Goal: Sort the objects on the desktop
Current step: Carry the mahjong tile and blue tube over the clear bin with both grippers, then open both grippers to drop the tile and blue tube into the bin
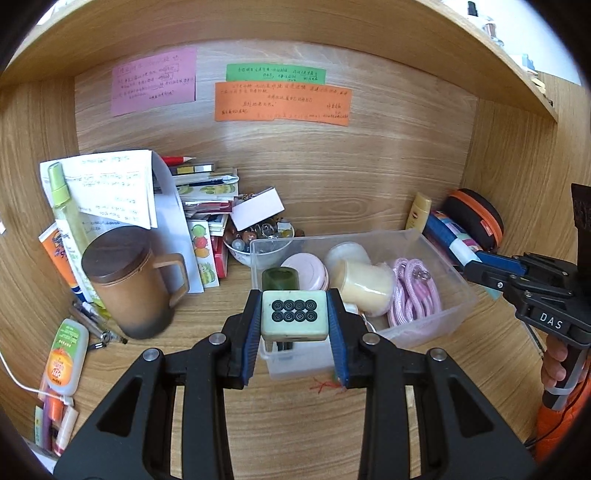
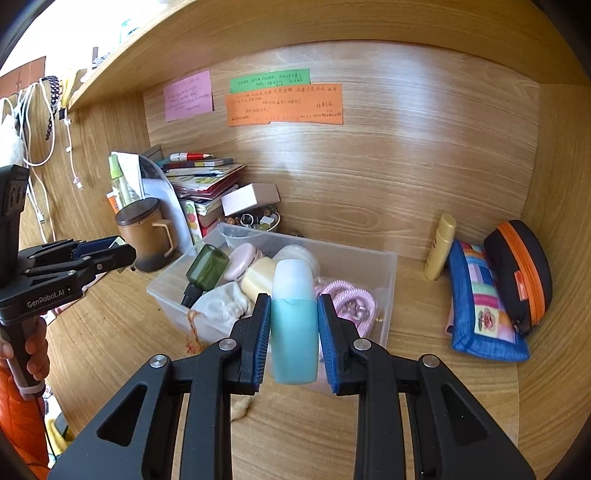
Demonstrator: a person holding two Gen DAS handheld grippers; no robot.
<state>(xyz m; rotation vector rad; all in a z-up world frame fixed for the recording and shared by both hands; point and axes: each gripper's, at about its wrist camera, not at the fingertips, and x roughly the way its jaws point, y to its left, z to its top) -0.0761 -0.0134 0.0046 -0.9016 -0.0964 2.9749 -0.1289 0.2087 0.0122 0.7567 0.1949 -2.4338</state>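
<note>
Sorting partly done. Your left tongs (image 1: 294, 318) clamp a pale green tile with eight black rings (image 1: 294, 314); your right tongs (image 2: 293, 334) clamp a blue plastic bottle (image 2: 294, 321), both over the clear plastic bin (image 2: 389, 280). Bin holds a green bottle (image 2: 206, 266), pink cord (image 1: 412, 295), cream jars (image 1: 364, 284). Brown lidded mug (image 1: 129, 280), yellow tube (image 2: 439, 246), patchwork pouch (image 2: 480, 306) remain on the table (image 2: 424, 369).

Wooden desk alcove — light oak-grain panels on every side.

The back panel (image 1: 369, 166) carries three handwritten paper notes: pink (image 1: 153, 83), green (image 1: 275, 74) and orange (image 1: 282, 103). Side walls (image 2: 554, 221) and an overhead shelf (image 2: 295, 26) enclose the desktop (image 2: 303, 428). Bright daylight enters at the upper left in the right wrist view — white cables (image 2: 33, 122) hang there.
</note>
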